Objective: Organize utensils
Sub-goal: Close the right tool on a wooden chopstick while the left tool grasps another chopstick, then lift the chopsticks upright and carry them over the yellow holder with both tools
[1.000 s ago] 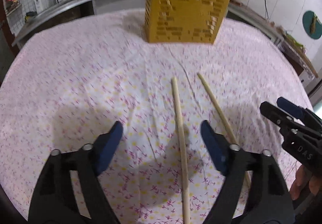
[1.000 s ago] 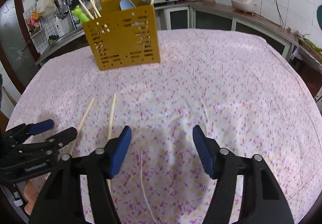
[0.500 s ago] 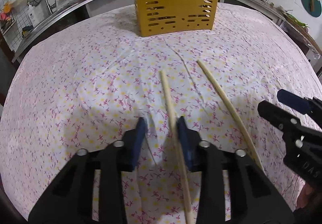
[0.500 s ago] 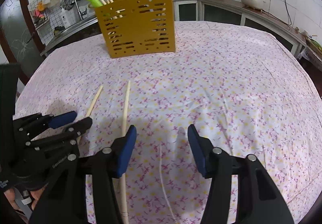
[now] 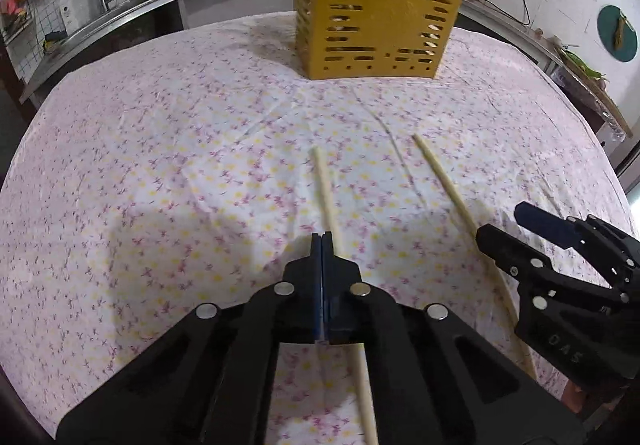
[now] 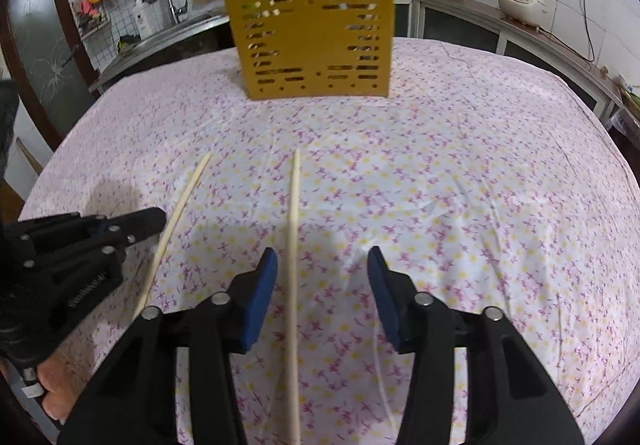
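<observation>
Just clamped fully shut at left gripper point(image 5: 322, 241), empty, left chopstick point(image 5: 326, 189) just right of jaws. Regrasp likely needed. Just been closing at right gripper point(image 6: 322, 265), half-open around right chopstick point(image 6: 295, 205), not yet pinching.

Both wrist views face the shared holder point(image 5: 376, 11) downward.

Open table point(image 6: 460, 173) is left right of the chopsticks point(image 6: 295, 237). The far middle is blocked by the yellow holder point(image 6: 316, 41).
</observation>
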A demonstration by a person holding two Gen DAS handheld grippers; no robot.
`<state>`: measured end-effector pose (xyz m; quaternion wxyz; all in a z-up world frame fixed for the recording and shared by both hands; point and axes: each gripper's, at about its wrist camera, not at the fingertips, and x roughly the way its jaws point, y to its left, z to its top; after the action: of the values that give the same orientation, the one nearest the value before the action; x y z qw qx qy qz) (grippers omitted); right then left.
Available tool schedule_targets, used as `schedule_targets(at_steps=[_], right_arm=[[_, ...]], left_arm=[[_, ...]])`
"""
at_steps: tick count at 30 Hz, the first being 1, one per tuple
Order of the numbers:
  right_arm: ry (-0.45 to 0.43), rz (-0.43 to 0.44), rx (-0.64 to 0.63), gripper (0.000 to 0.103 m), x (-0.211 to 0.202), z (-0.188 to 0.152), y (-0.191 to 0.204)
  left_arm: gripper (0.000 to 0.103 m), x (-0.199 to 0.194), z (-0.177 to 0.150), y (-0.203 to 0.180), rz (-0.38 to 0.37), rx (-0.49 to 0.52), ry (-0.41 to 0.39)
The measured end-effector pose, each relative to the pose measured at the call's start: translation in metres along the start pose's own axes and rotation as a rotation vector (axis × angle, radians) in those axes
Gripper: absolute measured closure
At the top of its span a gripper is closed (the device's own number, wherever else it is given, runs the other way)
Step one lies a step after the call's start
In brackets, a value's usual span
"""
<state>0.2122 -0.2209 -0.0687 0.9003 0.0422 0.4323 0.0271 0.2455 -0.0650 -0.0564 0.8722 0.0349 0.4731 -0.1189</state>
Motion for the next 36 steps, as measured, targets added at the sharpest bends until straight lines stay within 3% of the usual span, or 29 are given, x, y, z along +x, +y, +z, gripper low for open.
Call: schedule_targets(at_steps=[5, 7, 9, 12, 20, 24, 36], right_arm=[[0.013, -0.017, -0.010, 0.069, 0.012, 0.002, 0.004], [0.014, -0.015, -0.017, 0.076, 0.013, 0.003, 0.003], [0.012, -0.019, -0.039, 0.091, 0.014, 0.004, 0.006], [0.012, -0.015, -0.048, 0.097, 0.013, 0.005, 0.008], [0.025, 0.020, -0.013, 0.097, 0.010, 0.006, -0.012], [0.057, 0.038, -0.028, 0.097, 0.013, 0.009, -0.014], [0.312, 0.103, -0.066, 0.096, 0.035, 0.039, -0.017]], left_arm=[[0.103, 0.004, -0.004, 0.016, -0.025, -0.042, 0.008], [0.103, 0.002, -0.003, 0.018, -0.028, -0.053, 0.004], [0.103, -0.002, -0.001, 0.016, -0.040, -0.054, -0.002], [0.103, -0.008, 0.002, 0.010, -0.056, -0.043, -0.011], [0.103, -0.002, 0.004, -0.002, -0.073, -0.030, 0.022], [0.097, 0.004, 0.006, -0.005, -0.069, -0.017, 0.053], [0.091, 0.022, 0.024, -0.016, -0.018, 0.032, 0.171]])
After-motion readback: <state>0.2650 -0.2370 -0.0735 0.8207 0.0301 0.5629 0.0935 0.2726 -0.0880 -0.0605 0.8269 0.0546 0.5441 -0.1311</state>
